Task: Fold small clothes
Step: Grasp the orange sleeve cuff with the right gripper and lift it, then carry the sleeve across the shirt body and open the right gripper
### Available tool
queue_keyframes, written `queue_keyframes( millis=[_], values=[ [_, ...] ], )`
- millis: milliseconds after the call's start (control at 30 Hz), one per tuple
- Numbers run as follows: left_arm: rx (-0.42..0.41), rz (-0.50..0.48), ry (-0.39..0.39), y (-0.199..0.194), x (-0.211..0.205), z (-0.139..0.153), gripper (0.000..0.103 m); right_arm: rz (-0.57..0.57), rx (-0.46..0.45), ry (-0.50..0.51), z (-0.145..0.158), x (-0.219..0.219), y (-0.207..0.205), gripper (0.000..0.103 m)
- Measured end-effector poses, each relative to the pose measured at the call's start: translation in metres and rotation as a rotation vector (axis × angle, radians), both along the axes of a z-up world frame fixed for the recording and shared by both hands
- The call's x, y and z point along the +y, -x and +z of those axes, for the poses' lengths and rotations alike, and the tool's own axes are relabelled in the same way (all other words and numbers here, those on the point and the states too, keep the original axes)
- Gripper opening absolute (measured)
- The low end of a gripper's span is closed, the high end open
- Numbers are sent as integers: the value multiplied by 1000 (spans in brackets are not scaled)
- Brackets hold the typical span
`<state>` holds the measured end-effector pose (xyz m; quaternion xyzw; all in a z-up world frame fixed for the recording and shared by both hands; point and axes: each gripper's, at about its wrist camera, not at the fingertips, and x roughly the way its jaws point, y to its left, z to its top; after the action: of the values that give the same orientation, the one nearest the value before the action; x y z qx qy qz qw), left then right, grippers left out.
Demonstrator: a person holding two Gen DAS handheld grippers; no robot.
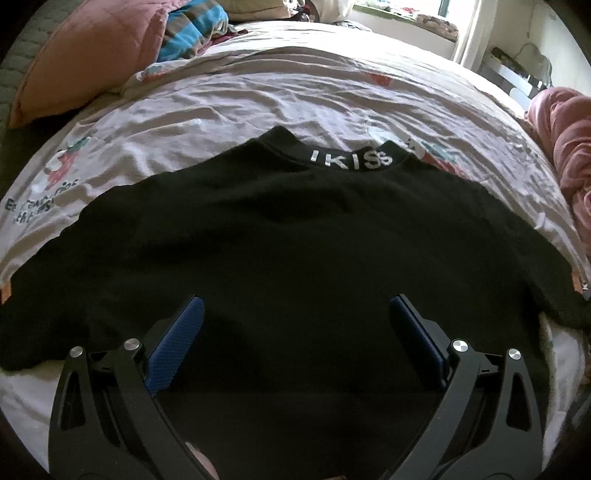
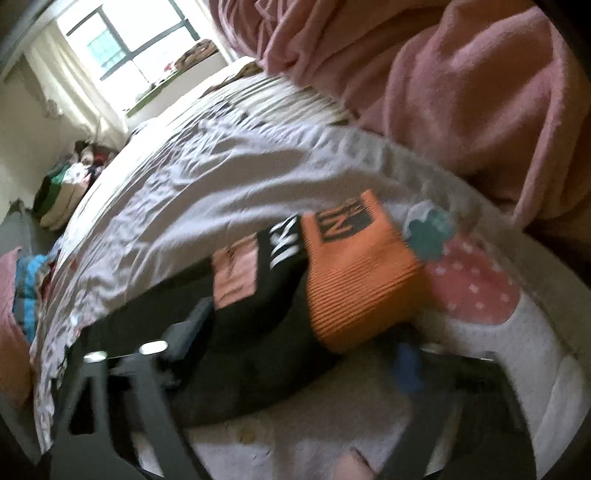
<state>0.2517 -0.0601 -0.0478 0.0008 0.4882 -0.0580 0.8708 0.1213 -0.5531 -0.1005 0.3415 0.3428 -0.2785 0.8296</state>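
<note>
A black knit sweater (image 1: 295, 236) was spread flat on the wrinkled bed (image 1: 258, 99). The left gripper (image 1: 295, 332) was held wide apart over it. The right gripper (image 2: 295, 332) was blurred, its jaws spread around the ribbed orange cuff (image 2: 362, 273).

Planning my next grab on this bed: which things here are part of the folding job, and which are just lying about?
Job:
- black sweater, spread flat on the bed sheet
- its orange cuff
- left tongs, open above it
- right tongs, open at the sleeve

Lying about:
- pink pillow
- striped cloth
- pink blanket
</note>
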Motion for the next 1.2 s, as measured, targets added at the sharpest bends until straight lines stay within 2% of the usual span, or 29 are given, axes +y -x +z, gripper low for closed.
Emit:
queue_keyframes(
  millis=[33, 100, 200, 367, 633, 900, 1200],
  values=[
    [-2, 1, 6, 0, 1, 2, 94, -10, -7, -1, 1, -2, 1, 42],
    [-6, 4, 10, 0, 3, 4, 94, -17, -33, 4, 5, -3, 4, 25],
    [-5, 7, 25, 0, 7, 7, 94, 21, -73, 69, 21, 8, 6, 20],
    [-8, 15, 50, 0, 13, 13, 94, 115, -133, 168, 55, 37, 1, 18],
    [-21, 31, 90, 4, 28, 31, 94, 234, -202, 206, 94, 78, -18, 15],
    [-48, 56, 153, 8, 47, 49, 94, 320, -244, 225, 116, 113, -27, 14],
    [-63, 98, 178, 12, 66, 57, 94, 432, -281, 248, 136, 163, -43, 14]
  ],
)
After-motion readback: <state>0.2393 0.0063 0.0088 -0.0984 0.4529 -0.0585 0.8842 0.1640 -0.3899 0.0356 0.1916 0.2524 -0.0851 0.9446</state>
